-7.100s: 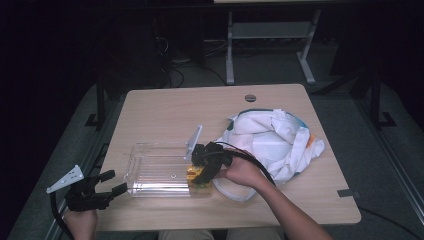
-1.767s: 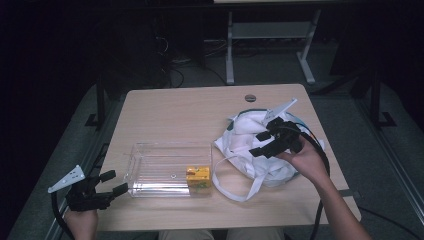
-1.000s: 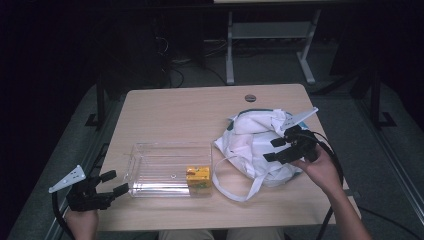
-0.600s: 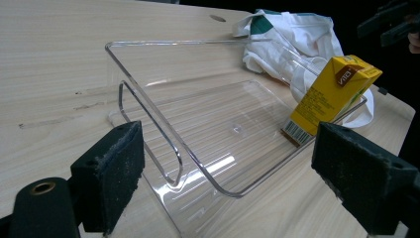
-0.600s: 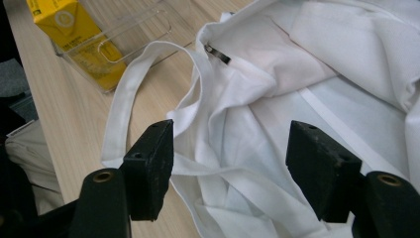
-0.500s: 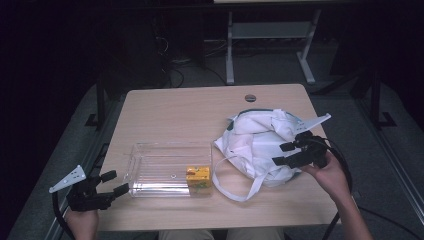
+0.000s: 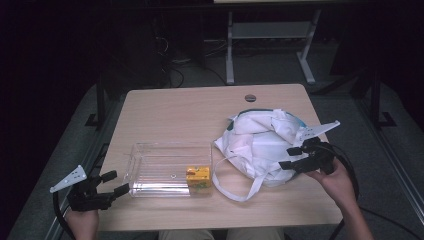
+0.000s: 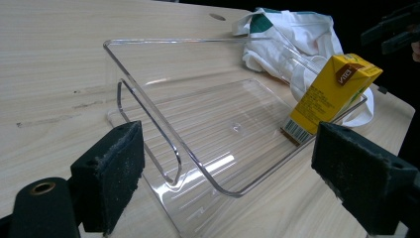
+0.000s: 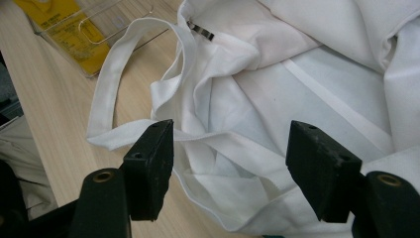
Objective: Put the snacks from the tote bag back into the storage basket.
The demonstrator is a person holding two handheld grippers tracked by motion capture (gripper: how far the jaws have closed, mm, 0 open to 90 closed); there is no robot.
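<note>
crumpled white bag at 3 o'clock of clear tray holding yellow carton; wood table, dark room. both grippers, left and right, gape wide, empty.

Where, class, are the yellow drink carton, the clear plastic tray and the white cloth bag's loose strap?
yellow drink carton (image 8: 331, 93), left gripper view, on its printed side face.
clear plastic tray (image 7: 165, 167), high view, on its bare ribbed floor.
white cloth bag's loose strap (image 9: 105, 94), right gripper view, on the strap's left run.

A light wooden table with a round cable hole stands on grey carpet in a dark room, a white-legged desk frame behind it.
</note>
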